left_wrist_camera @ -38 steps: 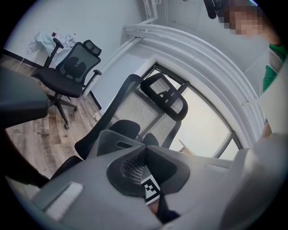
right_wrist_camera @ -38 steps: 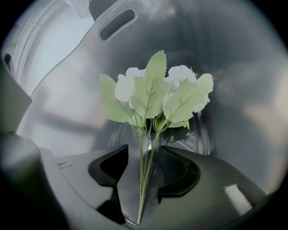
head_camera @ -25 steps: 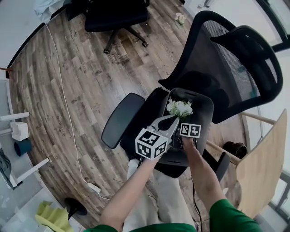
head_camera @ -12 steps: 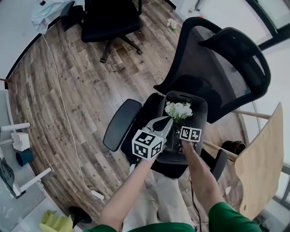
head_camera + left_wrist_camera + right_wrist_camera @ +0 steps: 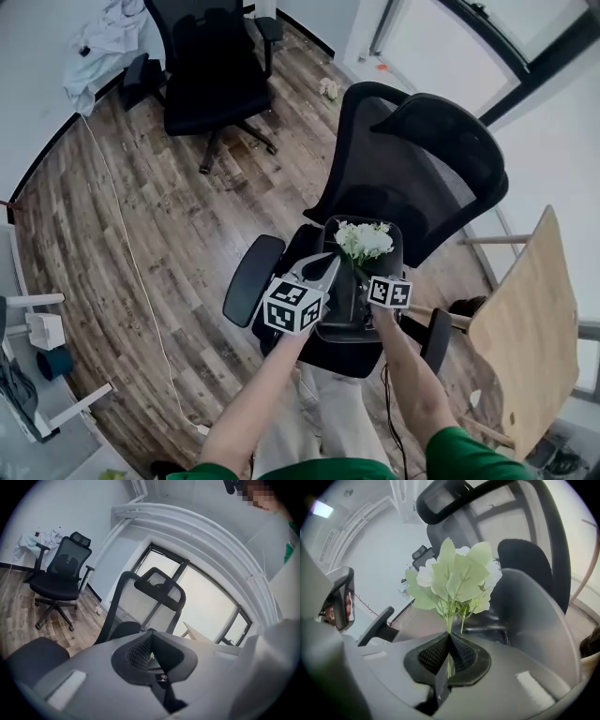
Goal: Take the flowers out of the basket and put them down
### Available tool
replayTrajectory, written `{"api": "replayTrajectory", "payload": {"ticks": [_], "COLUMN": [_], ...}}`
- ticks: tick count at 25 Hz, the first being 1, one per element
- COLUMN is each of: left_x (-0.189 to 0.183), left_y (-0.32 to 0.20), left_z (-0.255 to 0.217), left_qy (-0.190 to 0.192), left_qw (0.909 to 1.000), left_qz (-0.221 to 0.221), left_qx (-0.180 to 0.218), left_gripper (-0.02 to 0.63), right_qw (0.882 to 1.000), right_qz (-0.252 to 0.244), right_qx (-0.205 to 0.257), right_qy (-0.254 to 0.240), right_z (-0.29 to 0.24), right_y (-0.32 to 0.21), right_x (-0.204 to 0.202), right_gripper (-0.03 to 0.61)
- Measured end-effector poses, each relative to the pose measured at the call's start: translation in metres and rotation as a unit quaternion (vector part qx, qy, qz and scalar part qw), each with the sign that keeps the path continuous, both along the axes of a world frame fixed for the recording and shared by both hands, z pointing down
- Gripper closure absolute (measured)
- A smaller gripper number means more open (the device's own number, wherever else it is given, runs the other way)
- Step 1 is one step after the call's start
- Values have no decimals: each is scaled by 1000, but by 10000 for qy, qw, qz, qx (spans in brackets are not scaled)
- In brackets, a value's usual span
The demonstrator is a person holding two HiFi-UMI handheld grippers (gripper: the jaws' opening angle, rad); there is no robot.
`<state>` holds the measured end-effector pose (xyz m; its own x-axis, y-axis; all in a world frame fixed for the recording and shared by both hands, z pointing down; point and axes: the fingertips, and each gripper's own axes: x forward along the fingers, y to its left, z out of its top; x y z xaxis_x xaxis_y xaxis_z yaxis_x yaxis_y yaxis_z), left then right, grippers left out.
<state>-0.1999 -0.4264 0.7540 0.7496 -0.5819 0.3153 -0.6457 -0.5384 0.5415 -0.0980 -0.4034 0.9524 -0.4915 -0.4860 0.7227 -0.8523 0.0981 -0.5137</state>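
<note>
Two grippers meet over the black basket [image 5: 349, 325] on the chair seat at frame centre. Our right gripper [image 5: 449, 638] has its jaws clamped on the green stems of the flowers [image 5: 364, 241], whose blooms stand above the basket's far rim. Our left gripper [image 5: 150, 633] has its jaws pressed together by the basket's left rim. The chair back [image 5: 412, 159] crowds the upper right, an armrest [image 5: 246, 279] the left, a wooden board [image 5: 525, 328] the right edge. Bare floor [image 5: 122, 234] lies open at left. Against a second ago, both grippers and the flowers sit higher.

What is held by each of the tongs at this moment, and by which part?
The right tongs hold the flowers by the lower part of their thin green stems. The left tongs are shut on nothing.
</note>
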Motion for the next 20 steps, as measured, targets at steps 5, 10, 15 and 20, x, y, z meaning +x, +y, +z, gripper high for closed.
{"api": "replayTrajectory", "payload": {"ticks": [5, 10, 15, 20], "left_x": [1, -5, -17, -23], "left_y": [-9, -8, -12, -8], "left_z": [-54, -101, -151, -203], "left_qy": [22, 160, 270, 299], "left_qw": [9994, 9988, 9978, 9955], "left_qz": [161, 202, 200, 280], "left_qx": [290, 410, 576, 857], "left_gripper": [594, 594, 594, 594], "right_qw": [9982, 9929, 9863, 9768], "right_qz": [52, 85, 84, 104], "right_qx": [597, 1185, 1648, 2139], "right_qy": [-25, -69, -24, -44], "right_z": [-78, -164, -242, -318], "right_y": [-26, -39, -48, -51], "right_x": [0, -7, -9, -13], "right_gripper": [571, 571, 571, 571]}}
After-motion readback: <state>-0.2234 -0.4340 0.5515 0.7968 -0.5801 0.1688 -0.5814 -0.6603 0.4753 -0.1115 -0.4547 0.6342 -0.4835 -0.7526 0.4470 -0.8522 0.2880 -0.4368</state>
